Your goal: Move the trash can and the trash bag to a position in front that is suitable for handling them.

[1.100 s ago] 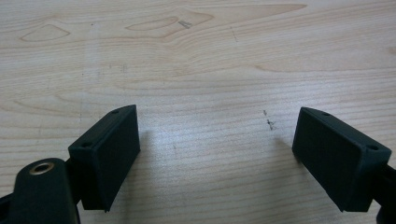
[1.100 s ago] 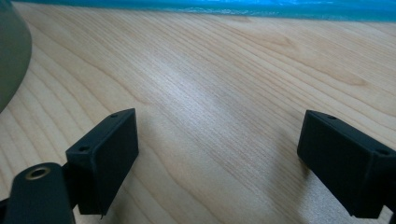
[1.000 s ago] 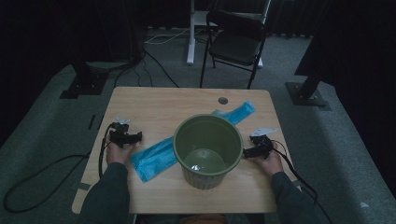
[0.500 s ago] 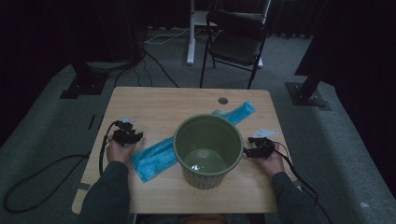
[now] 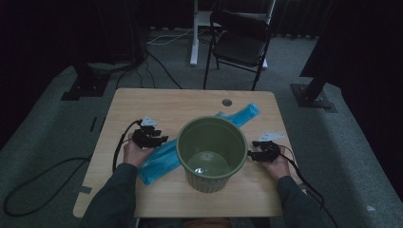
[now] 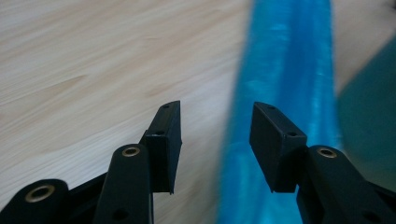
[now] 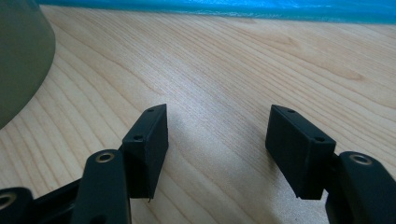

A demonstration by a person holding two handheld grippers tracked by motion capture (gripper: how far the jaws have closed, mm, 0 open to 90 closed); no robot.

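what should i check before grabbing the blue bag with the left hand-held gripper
1. Left hand-held gripper open: ok, jaws apart with nothing between them.
2. Bag lined up: not ok, it lies under the right jaw, off the gap's centre.
3. Bag free to lift: not ok, the bin stands on its middle.
4. Right hand-held gripper open: ok, over bare table.
5. Right hand-held gripper touching the bin: cannot tell.

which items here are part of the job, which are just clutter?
In play:
green bin
blue bag, lying partly under the bin
left claw, open over the bag's edge
right claw, open beside the bin

Clutter:
folding chair
floor cables
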